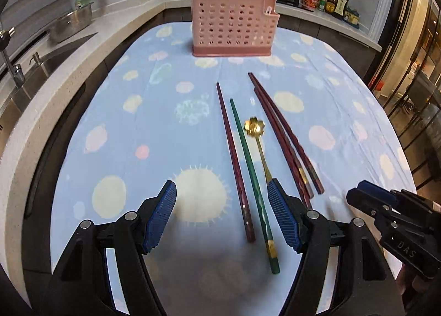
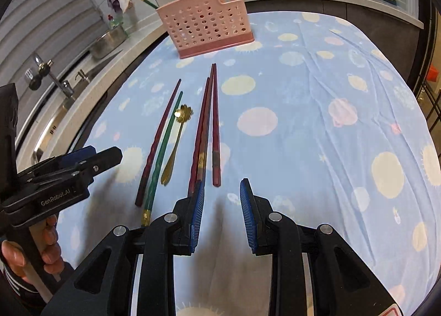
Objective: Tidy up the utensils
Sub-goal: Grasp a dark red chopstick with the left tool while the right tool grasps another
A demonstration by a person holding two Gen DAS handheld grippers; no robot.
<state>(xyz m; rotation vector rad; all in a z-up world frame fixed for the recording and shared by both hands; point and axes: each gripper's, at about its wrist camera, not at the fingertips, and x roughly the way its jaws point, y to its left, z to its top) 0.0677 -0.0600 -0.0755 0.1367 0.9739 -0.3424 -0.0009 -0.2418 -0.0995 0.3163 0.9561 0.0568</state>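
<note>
Left wrist view: I'm on the reach step, left gripper point(image 1: 222, 215) wide apart, empty, over the handle ends of a dark red chopstick point(image 1: 234, 159) and the green chopstick point(image 1: 252, 178), gold spoon point(image 1: 257, 139) beside; all lie on the surface point(image 1: 110, 123), long axes pointing at the pink holder point(image 1: 233, 26). Right wrist view: right gripper point(image 2: 222, 214) slightly apart, empty, near the red chopsticks point(image 2: 202, 134). Next I'd guess: lower, close on one.
</note>
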